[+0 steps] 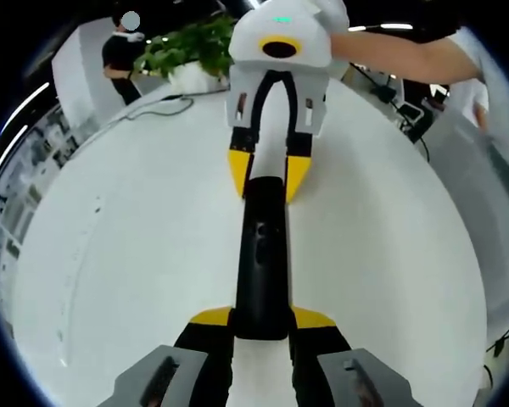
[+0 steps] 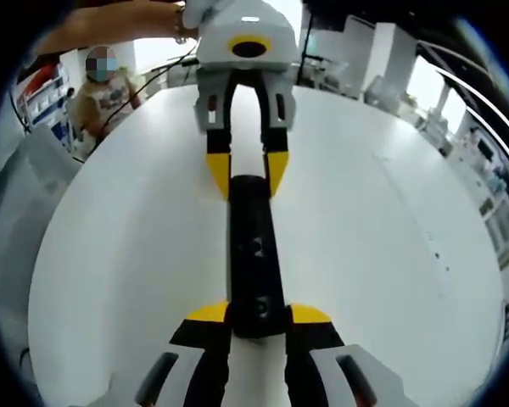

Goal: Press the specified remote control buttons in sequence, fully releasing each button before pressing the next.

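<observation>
A round white worktop [image 1: 110,254] carries the work; behind it stand a potted plant [image 1: 187,47] and office shelving.

The remote control [image 1: 261,254] lies flat on the worktop, long and black, spanning the gap between the two claws. The left claw [image 1: 261,318] has its yellow tips set against the sides of one end of the remote; the right claw [image 2: 258,314] grips the opposite end likewise — each claw clamped on the remote.

Handling, as a judgement: the remote is a light, stiff plastic body with smooth, probably slippery sides. It will not flex, yet may skid on the bare worktop under a press. Hold is best taken across the narrow sides near an end, clear of the buttons [image 2: 256,246].

No brand, label or legible writing can be made out on the remote — the key markings are too small to read.
</observation>
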{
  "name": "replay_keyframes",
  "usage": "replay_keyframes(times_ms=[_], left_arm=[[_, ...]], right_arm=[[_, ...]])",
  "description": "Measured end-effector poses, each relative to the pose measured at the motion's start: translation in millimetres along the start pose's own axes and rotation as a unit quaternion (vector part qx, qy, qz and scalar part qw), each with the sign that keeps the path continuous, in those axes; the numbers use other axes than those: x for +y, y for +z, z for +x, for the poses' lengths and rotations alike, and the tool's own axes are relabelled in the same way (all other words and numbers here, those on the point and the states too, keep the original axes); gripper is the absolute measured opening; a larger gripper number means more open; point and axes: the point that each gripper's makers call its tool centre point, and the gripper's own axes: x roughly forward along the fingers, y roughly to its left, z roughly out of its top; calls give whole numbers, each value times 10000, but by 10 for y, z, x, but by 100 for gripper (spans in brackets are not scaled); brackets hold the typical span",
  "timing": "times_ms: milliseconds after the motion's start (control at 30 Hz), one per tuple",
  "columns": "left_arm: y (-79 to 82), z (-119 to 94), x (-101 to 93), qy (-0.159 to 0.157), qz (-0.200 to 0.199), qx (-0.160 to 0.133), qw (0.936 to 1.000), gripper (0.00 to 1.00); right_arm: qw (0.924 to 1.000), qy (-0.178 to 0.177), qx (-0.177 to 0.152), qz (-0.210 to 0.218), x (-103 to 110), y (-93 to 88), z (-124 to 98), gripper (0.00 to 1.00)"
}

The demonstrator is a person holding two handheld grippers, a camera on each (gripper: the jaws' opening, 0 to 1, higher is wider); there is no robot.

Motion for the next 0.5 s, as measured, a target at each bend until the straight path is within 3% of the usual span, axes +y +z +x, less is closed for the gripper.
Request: replay_keyframes(times_ms=[200, 500], left_arm=[[9, -1, 38, 137, -123, -36, 9998, 29], [27, 11, 2, 105, -166, -72, 9998, 29]], right_arm=[[10000, 14, -25, 21, -11, -5, 3, 22], [9999, 46, -90, 97, -17, -14, 1, 22]])
